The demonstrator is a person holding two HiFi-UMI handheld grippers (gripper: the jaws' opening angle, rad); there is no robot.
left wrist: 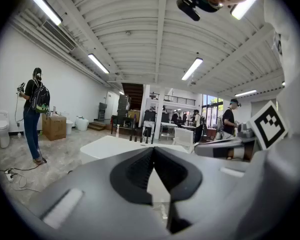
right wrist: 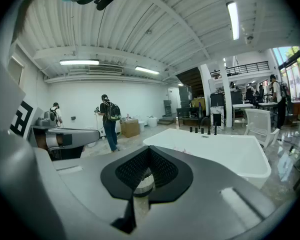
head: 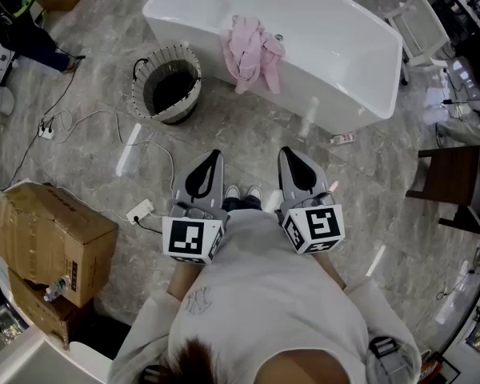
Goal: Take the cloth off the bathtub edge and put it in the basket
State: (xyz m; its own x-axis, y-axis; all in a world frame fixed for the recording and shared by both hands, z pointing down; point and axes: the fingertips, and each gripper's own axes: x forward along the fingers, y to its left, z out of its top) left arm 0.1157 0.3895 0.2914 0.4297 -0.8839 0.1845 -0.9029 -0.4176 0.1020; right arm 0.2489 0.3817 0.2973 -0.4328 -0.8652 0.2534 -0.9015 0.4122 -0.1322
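Head view: the pink cloth [head: 252, 53] hangs bunched over the near edge of the white bathtub [head: 344, 46], part inside and part down the outer wall. A striped basket [head: 190, 98] stands on the marble floor [head: 248, 134] just left of the tub, apart from the cloth. The left gripper [head: 214, 158] and right gripper [head: 288, 157] are held side by side close to the person's body, well short of the tub. Both have their jaws closed together, tips meeting, with nothing between them.
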